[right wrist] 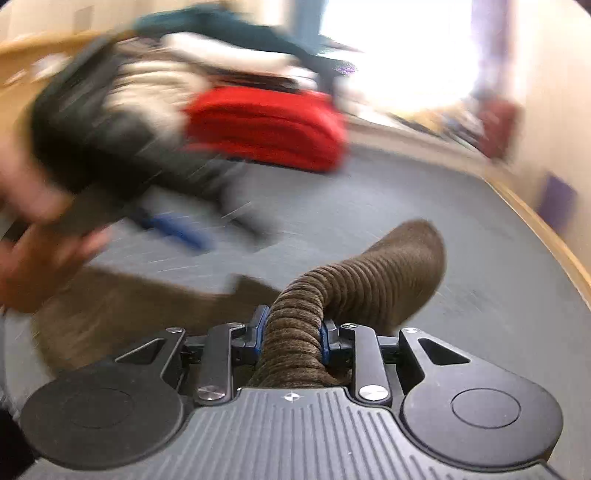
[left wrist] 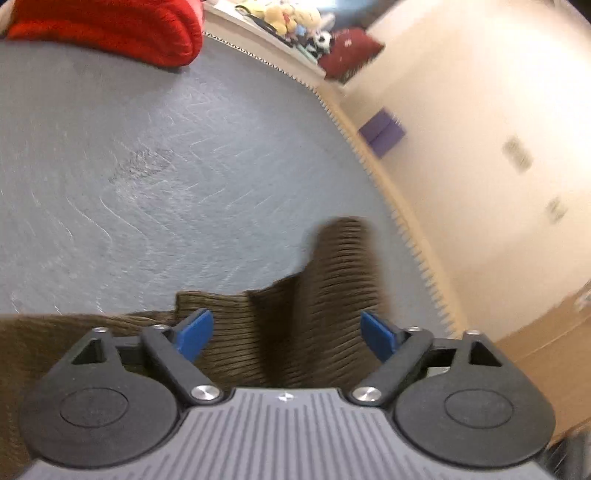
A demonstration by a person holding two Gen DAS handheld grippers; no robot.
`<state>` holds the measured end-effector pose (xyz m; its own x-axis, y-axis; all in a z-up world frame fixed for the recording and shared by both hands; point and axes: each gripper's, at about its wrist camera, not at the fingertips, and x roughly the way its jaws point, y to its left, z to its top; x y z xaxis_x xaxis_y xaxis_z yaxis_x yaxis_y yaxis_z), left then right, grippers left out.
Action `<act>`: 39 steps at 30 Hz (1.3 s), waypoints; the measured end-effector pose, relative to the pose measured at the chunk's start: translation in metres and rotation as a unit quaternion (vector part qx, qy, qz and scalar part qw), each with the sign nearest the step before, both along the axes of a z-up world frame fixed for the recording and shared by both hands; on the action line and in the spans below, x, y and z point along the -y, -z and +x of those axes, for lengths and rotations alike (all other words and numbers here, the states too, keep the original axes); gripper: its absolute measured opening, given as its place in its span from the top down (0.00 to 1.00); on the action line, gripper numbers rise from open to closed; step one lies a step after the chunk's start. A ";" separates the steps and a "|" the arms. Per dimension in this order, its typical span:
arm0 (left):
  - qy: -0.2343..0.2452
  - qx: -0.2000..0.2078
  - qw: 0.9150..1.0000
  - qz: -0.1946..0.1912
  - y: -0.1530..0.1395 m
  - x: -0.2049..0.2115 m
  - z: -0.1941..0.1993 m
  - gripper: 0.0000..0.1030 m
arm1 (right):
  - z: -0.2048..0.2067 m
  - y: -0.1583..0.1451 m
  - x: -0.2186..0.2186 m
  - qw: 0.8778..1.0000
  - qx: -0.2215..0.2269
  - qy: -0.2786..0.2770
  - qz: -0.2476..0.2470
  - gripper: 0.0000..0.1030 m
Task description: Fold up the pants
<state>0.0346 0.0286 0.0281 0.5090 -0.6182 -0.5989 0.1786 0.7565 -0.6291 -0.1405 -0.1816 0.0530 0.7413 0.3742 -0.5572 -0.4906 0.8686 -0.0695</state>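
Observation:
The brown corduroy pants (left wrist: pixel 295 321) lie on a grey-blue mat (left wrist: pixel 166 166), with one part sticking up ahead of my left gripper (left wrist: pixel 287 334). My left gripper is open, its blue pads wide apart over the fabric. In the right wrist view my right gripper (right wrist: pixel 291 338) is shut on a bunched roll of the brown pants (right wrist: pixel 369 277), which arches up and forward from between its fingers. The left gripper (right wrist: pixel 173 229) shows blurred at the left of that view, held by a hand (right wrist: pixel 40 258).
A red folded garment (left wrist: pixel 110 29) lies at the mat's far edge, also in the right wrist view (right wrist: pixel 269 125). A cream wall (left wrist: pixel 480 110) and a toothed mat border (left wrist: pixel 369 162) run along the right. Plush toys (left wrist: pixel 291 18) sit far back.

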 end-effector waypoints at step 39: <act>-0.091 -0.172 0.964 0.179 0.084 -0.198 -0.044 0.05 | 0.130 0.092 -0.067 0.907 -0.361 0.111 0.183 0.31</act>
<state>-0.0094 0.2265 -0.0560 0.3229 -0.2592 -0.9102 -0.1505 0.9355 -0.3198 -0.0105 -0.1146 -0.0388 0.3119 0.5188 -0.7959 -0.1030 0.8513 0.5145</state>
